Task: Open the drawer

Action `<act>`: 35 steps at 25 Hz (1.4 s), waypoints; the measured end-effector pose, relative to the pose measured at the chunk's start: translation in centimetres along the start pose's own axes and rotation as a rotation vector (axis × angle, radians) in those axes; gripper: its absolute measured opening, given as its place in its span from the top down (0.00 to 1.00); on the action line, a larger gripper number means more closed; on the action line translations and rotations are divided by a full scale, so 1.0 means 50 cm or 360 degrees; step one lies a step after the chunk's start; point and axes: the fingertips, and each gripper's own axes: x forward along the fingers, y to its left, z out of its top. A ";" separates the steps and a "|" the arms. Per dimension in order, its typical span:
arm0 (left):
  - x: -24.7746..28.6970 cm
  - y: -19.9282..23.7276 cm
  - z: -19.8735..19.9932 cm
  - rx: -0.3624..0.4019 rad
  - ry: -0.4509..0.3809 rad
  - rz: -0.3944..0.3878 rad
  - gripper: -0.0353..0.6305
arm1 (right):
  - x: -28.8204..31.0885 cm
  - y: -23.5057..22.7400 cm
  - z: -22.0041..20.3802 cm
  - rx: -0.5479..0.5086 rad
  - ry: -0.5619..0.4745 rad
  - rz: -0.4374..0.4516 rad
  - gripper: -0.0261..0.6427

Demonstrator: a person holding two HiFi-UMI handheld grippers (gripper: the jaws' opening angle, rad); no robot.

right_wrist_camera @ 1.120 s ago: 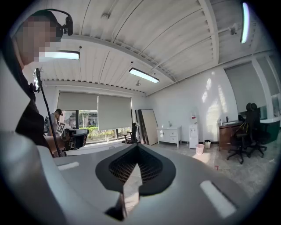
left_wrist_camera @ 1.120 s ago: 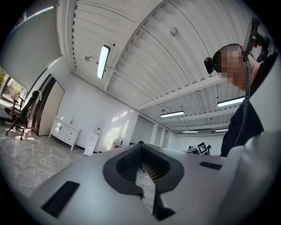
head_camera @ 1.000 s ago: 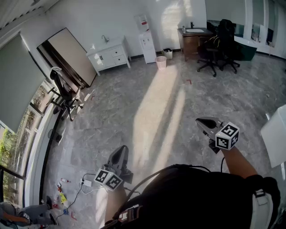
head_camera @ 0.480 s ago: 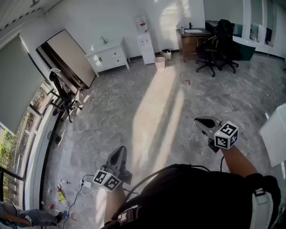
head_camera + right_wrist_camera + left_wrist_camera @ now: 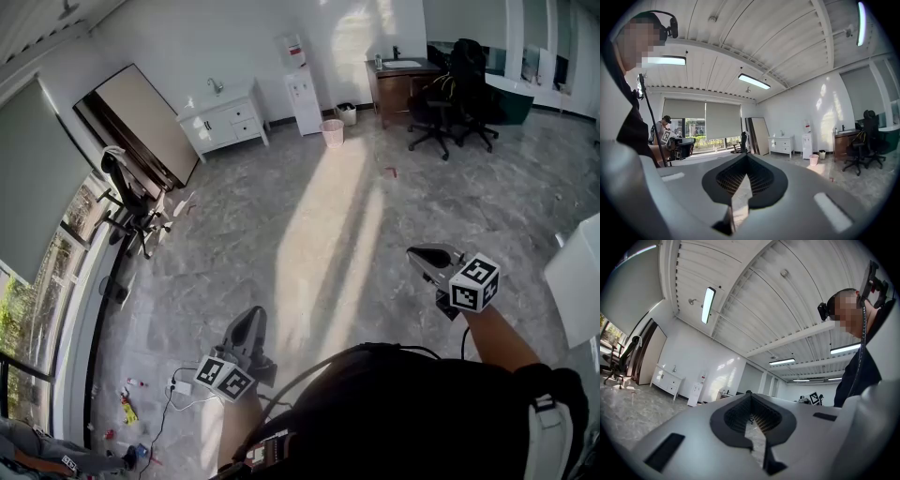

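Gleaming gry marble floor (image 5: 281,234), wht cabinet (image 5: 223,117)

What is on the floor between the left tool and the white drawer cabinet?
Only bare grey floor, shown in the head view, separates the left tool from the white cabinet.

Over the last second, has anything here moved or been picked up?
Almost nothing. The left gripper and the right gripper are held where they were, above the grey floor, both shut and empty. Only the head view has drifted a little, so the white drawer cabinet by the far wall sits slightly further left in the picture. Nothing was taken hold of or let go.
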 end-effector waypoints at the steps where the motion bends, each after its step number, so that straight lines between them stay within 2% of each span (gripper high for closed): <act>1: 0.003 -0.001 -0.001 0.0000 0.0001 0.0002 0.95 | -0.001 -0.003 0.000 0.0007 -0.0006 0.0002 0.96; 13: 0.049 -0.048 -0.030 -0.0011 -0.0022 0.0043 0.95 | -0.051 -0.059 -0.008 0.0012 -0.0011 0.0057 0.96; 21: 0.120 -0.134 -0.085 -0.0028 -0.0004 0.0070 0.95 | -0.122 -0.133 -0.023 0.0029 -0.0010 0.0113 0.96; 26: 0.170 -0.171 -0.088 -0.0016 0.0031 0.0065 0.95 | -0.143 -0.178 -0.020 0.0033 -0.0013 0.0126 0.96; 30: 0.196 -0.174 -0.087 -0.0012 0.0072 0.0063 0.95 | -0.141 -0.201 -0.031 0.0048 -0.0016 0.0116 0.96; 35: 0.226 -0.129 -0.089 0.0007 0.0075 0.0029 0.95 | -0.103 -0.223 -0.061 0.0066 -0.0020 0.0095 0.96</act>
